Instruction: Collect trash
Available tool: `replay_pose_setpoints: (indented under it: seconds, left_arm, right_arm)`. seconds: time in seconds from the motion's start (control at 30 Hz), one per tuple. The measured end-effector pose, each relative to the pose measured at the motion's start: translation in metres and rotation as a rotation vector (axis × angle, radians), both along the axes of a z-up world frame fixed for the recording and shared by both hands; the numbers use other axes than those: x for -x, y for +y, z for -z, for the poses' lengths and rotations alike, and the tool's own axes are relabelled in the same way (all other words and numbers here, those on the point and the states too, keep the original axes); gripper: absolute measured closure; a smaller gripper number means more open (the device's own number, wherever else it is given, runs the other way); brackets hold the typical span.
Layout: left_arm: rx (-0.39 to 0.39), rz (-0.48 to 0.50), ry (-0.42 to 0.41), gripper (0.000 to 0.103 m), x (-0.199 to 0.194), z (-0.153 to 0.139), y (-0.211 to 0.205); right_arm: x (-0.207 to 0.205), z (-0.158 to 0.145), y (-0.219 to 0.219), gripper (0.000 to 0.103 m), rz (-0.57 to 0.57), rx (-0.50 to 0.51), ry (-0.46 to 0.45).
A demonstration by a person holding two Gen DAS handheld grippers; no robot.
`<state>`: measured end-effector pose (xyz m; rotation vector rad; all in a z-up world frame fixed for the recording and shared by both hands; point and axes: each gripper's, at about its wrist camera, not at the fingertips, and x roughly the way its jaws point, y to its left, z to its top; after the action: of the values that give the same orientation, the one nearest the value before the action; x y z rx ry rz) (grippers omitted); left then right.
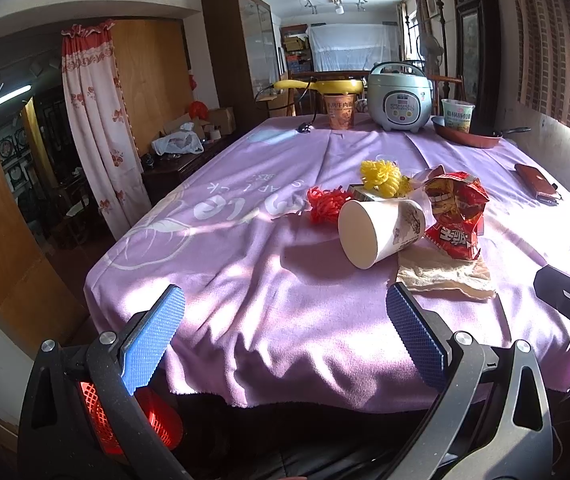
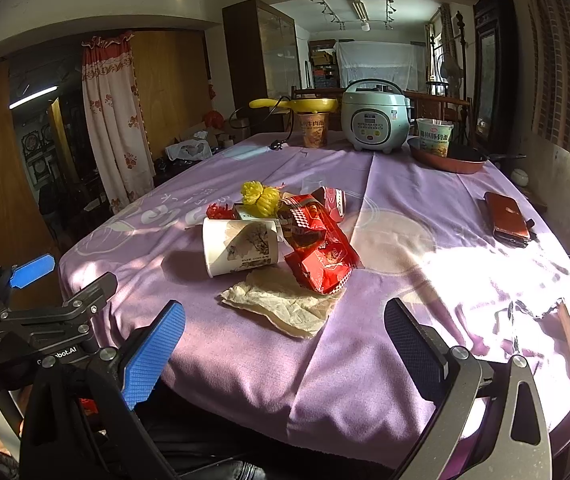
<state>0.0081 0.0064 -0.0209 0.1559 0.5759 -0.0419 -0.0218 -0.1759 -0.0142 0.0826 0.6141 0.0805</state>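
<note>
Both tongs, left (image 1: 285, 332) and right (image 2: 285, 344), gape wide before the paper cup (image 1: 381, 232).

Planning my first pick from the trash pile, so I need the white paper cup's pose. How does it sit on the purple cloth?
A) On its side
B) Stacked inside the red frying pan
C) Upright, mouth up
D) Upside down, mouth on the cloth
A: the white paper cup with a printed picture lies on its side on the purple tablecloth, beside the red snack wrapper.
</note>
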Motion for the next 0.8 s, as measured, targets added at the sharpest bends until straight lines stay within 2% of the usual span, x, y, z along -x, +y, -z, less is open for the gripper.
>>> replay_pose_setpoints:
  seconds: [0.8]
  left_arm:
    - [0.003,-0.006,0.006,0.006,0.0006,0.0019,0.0031]
  right_arm:
    - [0.0,0.0016,0.0054,0.005,-0.009,0.005,0.004]
